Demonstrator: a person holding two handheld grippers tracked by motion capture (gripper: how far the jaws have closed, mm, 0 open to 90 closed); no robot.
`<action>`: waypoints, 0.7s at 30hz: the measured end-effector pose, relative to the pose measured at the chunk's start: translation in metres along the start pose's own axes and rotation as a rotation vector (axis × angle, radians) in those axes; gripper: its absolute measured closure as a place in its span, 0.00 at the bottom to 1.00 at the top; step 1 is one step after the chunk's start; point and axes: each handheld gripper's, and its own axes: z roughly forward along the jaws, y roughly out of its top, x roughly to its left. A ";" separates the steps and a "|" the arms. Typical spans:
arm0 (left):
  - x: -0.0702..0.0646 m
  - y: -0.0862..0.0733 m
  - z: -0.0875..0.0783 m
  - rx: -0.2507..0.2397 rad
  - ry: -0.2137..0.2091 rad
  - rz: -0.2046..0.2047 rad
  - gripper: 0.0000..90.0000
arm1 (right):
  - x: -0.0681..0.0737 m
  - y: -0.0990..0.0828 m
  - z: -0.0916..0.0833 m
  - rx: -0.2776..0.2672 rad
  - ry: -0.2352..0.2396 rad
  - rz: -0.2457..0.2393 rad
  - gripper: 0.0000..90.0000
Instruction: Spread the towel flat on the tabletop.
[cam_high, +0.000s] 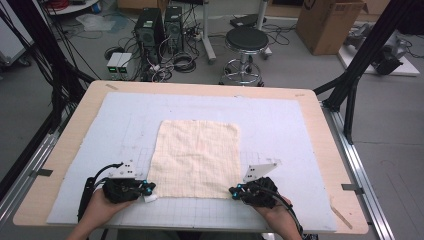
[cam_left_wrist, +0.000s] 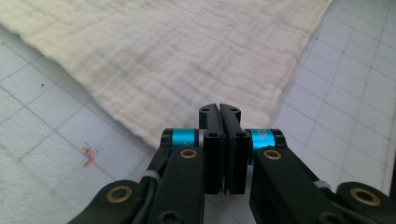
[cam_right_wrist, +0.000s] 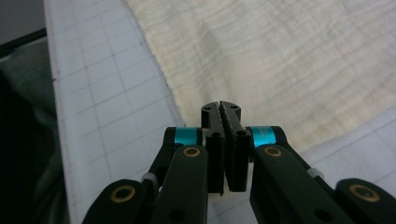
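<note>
Cloth lies flat mid-worktop; left gripper and right gripper sit clenched at its near corners. Whether fabric is pinched, I can't tell; lift both evenly.

Beyond your table with its white gridded mat, you have: one black round stool on a chrome base; two black computer towers amid tangled cables; one cardboard box, far right; black frame posts at both sides.
</note>
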 end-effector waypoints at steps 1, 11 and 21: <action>-0.001 -0.001 -0.002 -0.003 -0.004 0.001 0.97 | 0.001 0.000 -0.001 -0.003 -0.001 -0.004 0.99; -0.002 -0.007 -0.018 -0.060 -0.008 -0.015 0.98 | 0.007 -0.004 -0.008 -0.023 0.001 -0.010 0.99; -0.015 -0.016 -0.026 -0.055 -0.021 0.001 0.98 | 0.014 -0.009 -0.008 -0.007 0.026 -0.014 0.99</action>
